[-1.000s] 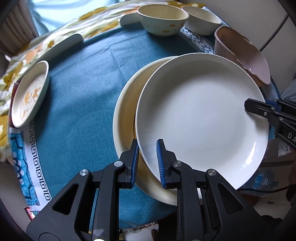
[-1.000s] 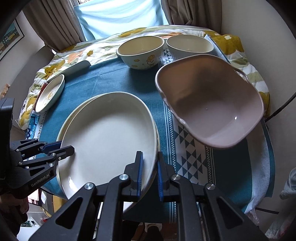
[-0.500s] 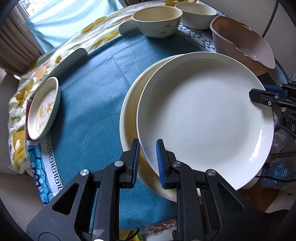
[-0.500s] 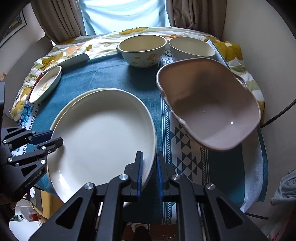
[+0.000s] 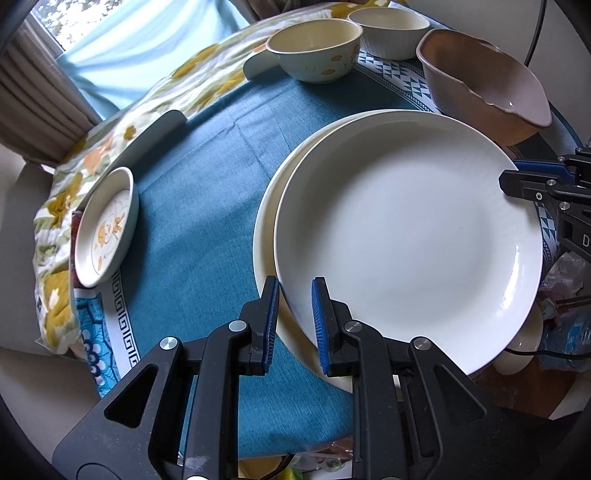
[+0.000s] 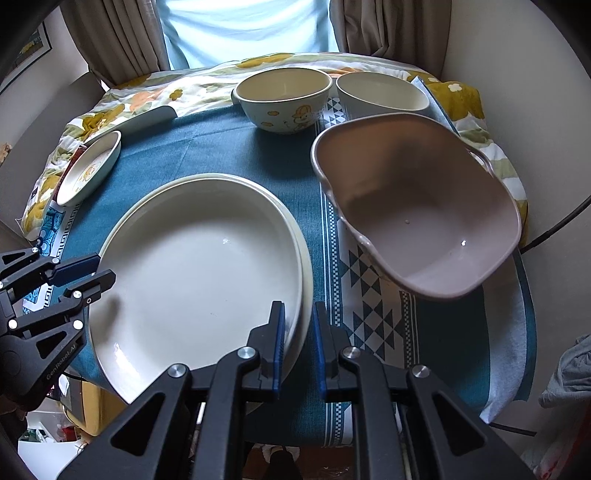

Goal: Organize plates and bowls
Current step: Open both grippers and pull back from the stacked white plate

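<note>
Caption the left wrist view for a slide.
Both grippers, left gripper and right gripper, clamp opposite rims of a white plate above a cream plate on a blue tablecloth.

White plate (image 5: 406,236) atop cream plate (image 5: 266,236), bowls (image 6: 284,99) behind

In the left wrist view the small patterned dish (image 5: 105,227) has moved from the far left edge toward the middle left of the frame. The yellow cartoon bowl (image 5: 314,50) and the white bowl (image 5: 388,31) now sit closer to the top edge. The pink basin (image 5: 480,85), before at the right edge, is now in the upper right, with more of its outer wall showing. The right claw (image 5: 517,177) appears higher at the right edge than before.
</note>
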The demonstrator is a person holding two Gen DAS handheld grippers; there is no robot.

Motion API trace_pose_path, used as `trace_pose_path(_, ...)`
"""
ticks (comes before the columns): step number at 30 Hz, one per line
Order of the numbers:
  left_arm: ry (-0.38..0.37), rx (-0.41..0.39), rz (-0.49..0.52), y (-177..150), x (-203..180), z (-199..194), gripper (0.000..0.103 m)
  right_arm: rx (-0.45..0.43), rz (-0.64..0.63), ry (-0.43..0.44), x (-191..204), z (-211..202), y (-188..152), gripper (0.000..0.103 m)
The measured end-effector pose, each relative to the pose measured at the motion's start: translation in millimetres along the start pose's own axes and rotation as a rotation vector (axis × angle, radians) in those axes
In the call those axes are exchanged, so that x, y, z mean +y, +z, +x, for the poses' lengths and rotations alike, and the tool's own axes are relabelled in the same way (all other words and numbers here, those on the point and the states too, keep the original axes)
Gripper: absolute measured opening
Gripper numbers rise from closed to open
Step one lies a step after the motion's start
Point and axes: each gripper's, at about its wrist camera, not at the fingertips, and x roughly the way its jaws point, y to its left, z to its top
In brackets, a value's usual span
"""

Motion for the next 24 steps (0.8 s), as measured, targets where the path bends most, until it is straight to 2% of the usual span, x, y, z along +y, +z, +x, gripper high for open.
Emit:
trace_pose_path(15,0.004,-0.001,-0.024,-3,0,-5,0.016,-0.009,0.005,0.024,-3,-7,-1,0.013)
trace_pose_path(19,-0.027,-0.007,-0.069,-2,5,-18,0.016,-0.043,0.008,0.073,-4,-25,5,0.013)
trace_pose_path(21,-0.041,-0.033,-0.123,0,14,-34,0.016,-0.070,0.001,0.109,-3,-40,13,0.013)
trace_pose_path(22,-0.047,-0.053,-0.150,1,20,-44,0.017,-0.076,-0.006,0.144,-2,-47,20,0.013)
trace_pose_path(24,-0.032,-0.088,-0.202,2,32,-63,0.038,-0.090,-0.014,0.199,0,-59,32,0.013)
